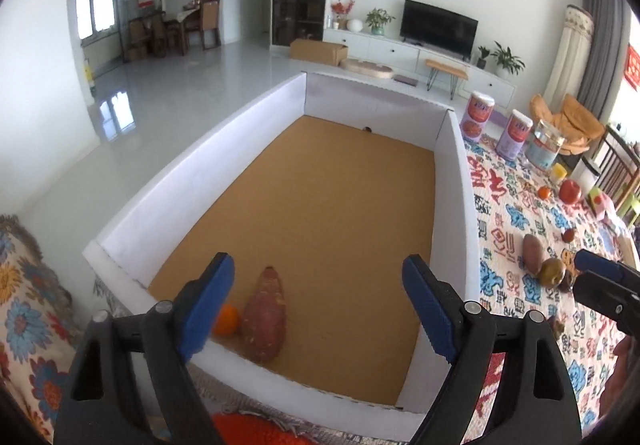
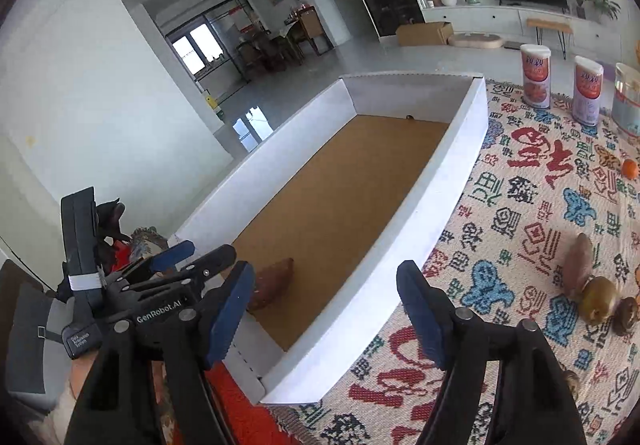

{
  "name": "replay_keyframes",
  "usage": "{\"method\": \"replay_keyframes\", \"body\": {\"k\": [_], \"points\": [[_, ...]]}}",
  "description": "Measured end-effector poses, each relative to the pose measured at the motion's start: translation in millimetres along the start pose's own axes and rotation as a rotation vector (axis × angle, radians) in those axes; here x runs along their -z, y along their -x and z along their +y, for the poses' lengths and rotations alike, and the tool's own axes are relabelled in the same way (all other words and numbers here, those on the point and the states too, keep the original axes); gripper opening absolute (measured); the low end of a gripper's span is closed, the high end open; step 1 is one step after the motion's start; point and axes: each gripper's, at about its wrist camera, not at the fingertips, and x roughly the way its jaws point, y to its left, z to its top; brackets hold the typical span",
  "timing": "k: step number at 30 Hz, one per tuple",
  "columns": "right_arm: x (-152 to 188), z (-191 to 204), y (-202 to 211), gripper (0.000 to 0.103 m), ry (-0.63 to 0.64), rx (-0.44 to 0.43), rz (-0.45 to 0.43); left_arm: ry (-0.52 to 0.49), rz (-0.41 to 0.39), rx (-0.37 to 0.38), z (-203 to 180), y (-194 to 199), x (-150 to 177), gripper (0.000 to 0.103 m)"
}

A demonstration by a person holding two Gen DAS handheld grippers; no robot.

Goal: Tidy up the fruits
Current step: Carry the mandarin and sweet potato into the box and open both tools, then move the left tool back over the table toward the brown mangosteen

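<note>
While both grippers gape wide and empty, the left gripper (image 1: 318, 309) hangs over the box's (image 1: 192, 181) near edge, where a sweet potato (image 1: 264, 319) touches an orange (image 1: 227, 320); the right gripper (image 2: 326, 311) hangs over its right wall; more fruits (image 1: 550, 271) lie on the cloth (image 1: 516, 213) beyond.

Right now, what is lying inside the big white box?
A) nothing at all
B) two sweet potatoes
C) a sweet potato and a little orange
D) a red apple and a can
C: in the near corner of the white box a sweet potato lies beside a small orange; the red apple and the cans are out on the patterned cloth.
</note>
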Motion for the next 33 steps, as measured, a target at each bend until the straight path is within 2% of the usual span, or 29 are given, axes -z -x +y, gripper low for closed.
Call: {"method": "replay_keyframes", "body": {"k": [2,6,9,11,12,14,17,23,25,27,28,30,33], "points": [[23,-31,33,0.089,0.037,0.105,-0.025,-0.056,-0.06,0.052,-21,6,1,0.089],[87,-105,76,0.089,0.063,0.337,0.015,-0.169,-0.072,0.11,-62,-2,-1,0.091],[140,-160,106,0.089,0.021,0.506,0.044,-0.251,-0.012,0.093,-86,-22,6,0.092],[168,-191,129,0.089,-0.035,0.598,0.044,-0.302,0.038,0.052,-97,-31,16,0.092],[179,-203,138,0.089,-0.071,0.625,0.036,-0.337,0.037,0.022,-102,-31,21,0.092],[201,-222,160,0.09,-0.149,0.658,0.005,-0.396,0.017,-0.033,-107,-27,31,0.092],[214,-238,174,0.091,-0.217,0.683,-0.025,-0.42,0.019,-0.058,-107,-23,34,0.092],[211,-245,174,0.093,-0.229,0.685,-0.033,-0.352,0.037,-0.034,-88,-18,32,0.092],[211,-245,167,0.095,-0.224,0.691,-0.024,-0.321,-0.012,-0.049,-92,-8,30,0.092],[212,-246,162,0.095,-0.216,0.7,-0.009,-0.288,-0.102,-0.052,-98,13,30,0.093],[213,-245,162,0.095,-0.211,0.703,-0.01,-0.271,-0.152,-0.043,-104,25,31,0.097],[214,-244,161,0.095,-0.208,0.711,-0.015,-0.231,-0.224,0.01,-116,48,35,0.098],[215,-246,158,0.096,-0.217,0.708,-0.004,-0.189,-0.246,0.16,-138,67,47,0.102]]}}
